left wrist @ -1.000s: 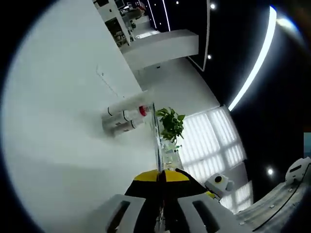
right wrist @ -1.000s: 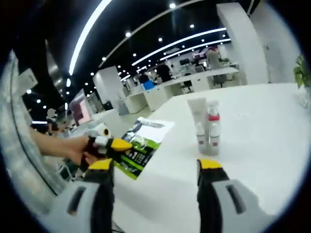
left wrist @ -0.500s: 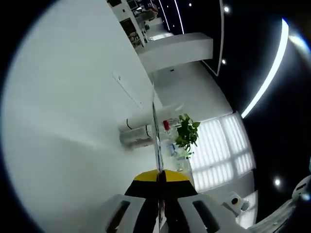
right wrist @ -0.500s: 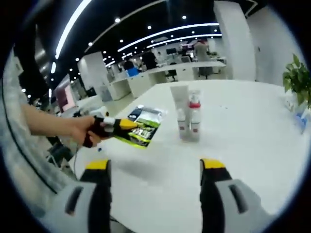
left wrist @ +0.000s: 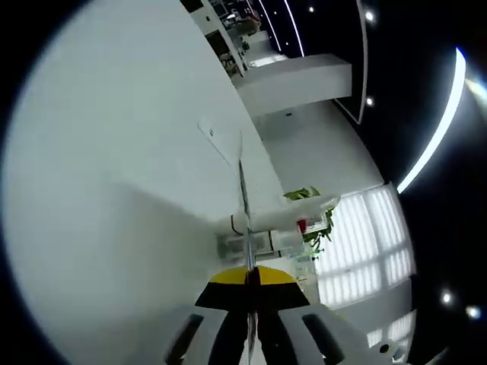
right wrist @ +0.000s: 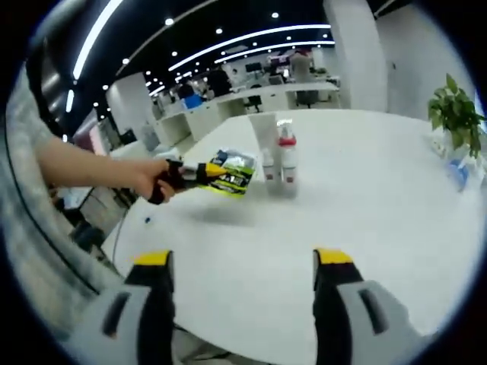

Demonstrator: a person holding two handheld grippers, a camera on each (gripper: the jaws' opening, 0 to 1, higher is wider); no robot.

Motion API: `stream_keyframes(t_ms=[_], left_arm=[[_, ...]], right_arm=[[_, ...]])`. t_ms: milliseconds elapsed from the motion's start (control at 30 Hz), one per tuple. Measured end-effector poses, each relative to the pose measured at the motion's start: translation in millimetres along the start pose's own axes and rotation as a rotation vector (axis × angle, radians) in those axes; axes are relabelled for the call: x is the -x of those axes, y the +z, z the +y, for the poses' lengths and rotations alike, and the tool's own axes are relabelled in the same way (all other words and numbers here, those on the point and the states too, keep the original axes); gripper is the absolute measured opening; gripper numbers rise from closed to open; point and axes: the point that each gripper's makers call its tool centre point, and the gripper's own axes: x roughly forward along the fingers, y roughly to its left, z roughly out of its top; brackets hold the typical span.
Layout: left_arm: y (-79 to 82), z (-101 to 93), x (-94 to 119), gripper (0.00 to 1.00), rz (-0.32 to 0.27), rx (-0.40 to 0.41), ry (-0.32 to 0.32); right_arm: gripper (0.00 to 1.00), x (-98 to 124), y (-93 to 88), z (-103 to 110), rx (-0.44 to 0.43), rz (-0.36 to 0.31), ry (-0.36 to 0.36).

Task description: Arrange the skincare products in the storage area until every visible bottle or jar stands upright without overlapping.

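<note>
Skincare bottles (right wrist: 278,158) stand upright together, well beyond my right gripper (right wrist: 242,262), jaws wide apart; left gripper (left wrist: 251,283) jaws pressed together.

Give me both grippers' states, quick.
Left gripper: shut on the flat packet.
Right gripper: open, holding nothing.

White table (right wrist: 365,198) with upright bottles (right wrist: 278,158) (clustered), potted plant (right wrist: 455,115).
</note>
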Motion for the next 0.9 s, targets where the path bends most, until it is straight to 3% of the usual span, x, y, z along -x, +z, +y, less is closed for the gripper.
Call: stream_keyframes(t_ms=[367,500,600,633,767,900], left_arm=[[0.4,16.8,-18.4,0.01,0.014,-0.008,0.077],[23.0,52.0,-25.6,0.02,0.029,-0.006,0.107],[20.4,52.4,-24.1,0.02,0.037,-0.021,0.132],[30.0,65.4,-28.2,0.02,0.038,-0.026,0.144],[25.1,62.4,-28.7,0.02,0.032,-0.027,0.156],[30.4,65.4,-30.1,0.02,0.023,-0.029,0.173]], right_arm=[[0.75,20.4,-18.9,-7.3,-0.092,-0.009,-0.066],[0.75,24.0,-25.3,-10.0,-0.093,0.010,-0.087],[0.75,26.2,-23.5,-11.7,-0.106,0.000,-0.095],[0.75,26.7,-22.6,-11.9,-0.107,-0.001,-0.099],[0.75,28.3,-20.0,-10.2,-0.111,-0.013,-0.098],[0.76,29.8,-22.5,-5.0,-0.122,-0.025,-0.084]])
